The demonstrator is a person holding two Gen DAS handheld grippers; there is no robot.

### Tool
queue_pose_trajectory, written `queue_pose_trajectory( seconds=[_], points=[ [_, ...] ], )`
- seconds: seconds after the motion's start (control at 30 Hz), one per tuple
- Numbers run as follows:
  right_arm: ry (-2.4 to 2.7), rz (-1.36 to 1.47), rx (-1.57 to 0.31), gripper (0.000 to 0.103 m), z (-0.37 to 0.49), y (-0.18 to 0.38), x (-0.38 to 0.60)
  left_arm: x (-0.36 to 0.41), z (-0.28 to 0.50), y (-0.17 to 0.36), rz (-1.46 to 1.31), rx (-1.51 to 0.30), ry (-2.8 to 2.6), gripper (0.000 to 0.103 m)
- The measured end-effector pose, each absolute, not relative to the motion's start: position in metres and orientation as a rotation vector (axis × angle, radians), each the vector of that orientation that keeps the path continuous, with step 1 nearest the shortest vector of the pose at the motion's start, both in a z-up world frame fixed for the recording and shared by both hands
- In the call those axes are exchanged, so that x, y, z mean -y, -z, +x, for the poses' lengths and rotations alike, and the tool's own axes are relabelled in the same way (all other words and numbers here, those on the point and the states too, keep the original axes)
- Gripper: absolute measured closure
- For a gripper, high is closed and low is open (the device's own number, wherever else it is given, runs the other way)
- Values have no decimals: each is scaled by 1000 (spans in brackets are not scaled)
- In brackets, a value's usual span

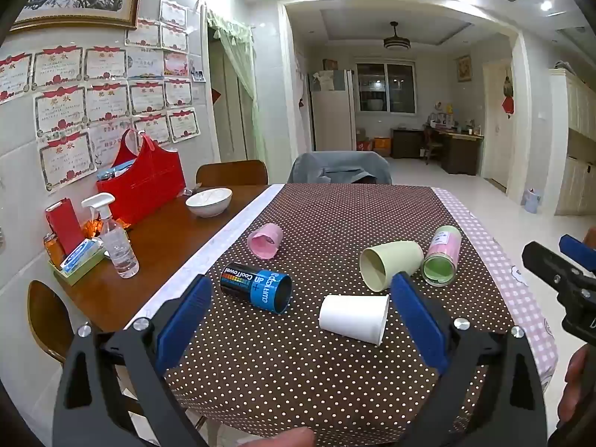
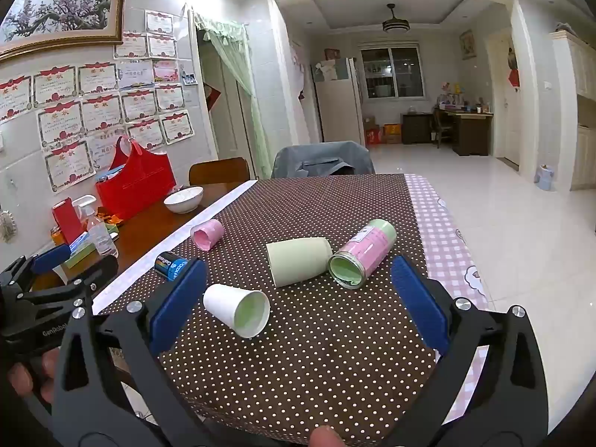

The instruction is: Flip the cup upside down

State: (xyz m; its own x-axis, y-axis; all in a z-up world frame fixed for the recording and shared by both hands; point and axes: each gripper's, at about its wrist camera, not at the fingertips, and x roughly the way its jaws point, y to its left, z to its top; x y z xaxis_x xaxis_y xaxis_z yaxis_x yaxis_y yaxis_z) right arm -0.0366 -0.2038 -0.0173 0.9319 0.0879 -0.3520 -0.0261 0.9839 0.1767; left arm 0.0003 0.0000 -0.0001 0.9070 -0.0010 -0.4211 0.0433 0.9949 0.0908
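Several cups lie on their sides on the brown dotted tablecloth. A white paper cup lies nearest. Behind it lie a pale green cup, a pink and green can-shaped cup, a small pink cup and a black and blue can-shaped cup. My left gripper is open above the table in front of the white cup, touching nothing. My right gripper is open and empty, also short of the cups.
On the bare wooden table to the left stand a white bowl, a spray bottle, a red bag and small boxes. Chairs stand at the far end. The table's right edge has a pink checked cloth.
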Motion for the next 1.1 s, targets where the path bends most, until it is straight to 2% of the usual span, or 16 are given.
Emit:
queue_pose_trajectory(
  seconds=[0.67,1.1],
  points=[
    [-62,164,-370,6,-34,22,199,0,0,0,102,-432,20,8],
    [-127,104,-412,6,-1,18,183,-17,14,5,88,-459,-5,8]
  ],
)
